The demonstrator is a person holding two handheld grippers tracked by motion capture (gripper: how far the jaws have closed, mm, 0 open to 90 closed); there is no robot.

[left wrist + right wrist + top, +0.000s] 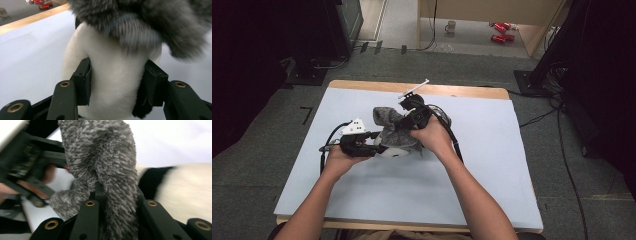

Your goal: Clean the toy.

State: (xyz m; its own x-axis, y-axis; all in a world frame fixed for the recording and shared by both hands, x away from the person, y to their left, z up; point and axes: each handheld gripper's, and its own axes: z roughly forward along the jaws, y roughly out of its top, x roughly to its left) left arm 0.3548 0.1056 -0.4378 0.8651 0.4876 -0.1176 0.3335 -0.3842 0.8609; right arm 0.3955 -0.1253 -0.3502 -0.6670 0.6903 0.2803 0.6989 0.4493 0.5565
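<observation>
Left gripper (pixel 379 147) points right, low over the table, jaws clamped on an object; right gripper (pixel 404 122) points left, jaws pinched nearly shut on material; both forearms converge from the near edge.

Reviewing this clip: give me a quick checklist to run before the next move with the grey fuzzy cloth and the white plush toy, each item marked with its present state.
1. Left tool clamps the white plush toy on both sides: ok.
2. Right tool is shut on the grey fuzzy cloth: ok.
3. Cloth lies against the toy's top: ok.
4. Toy rests on the pale blue table mat: cannot tell.
5. Cables clear of the cloth: cannot tell.
</observation>
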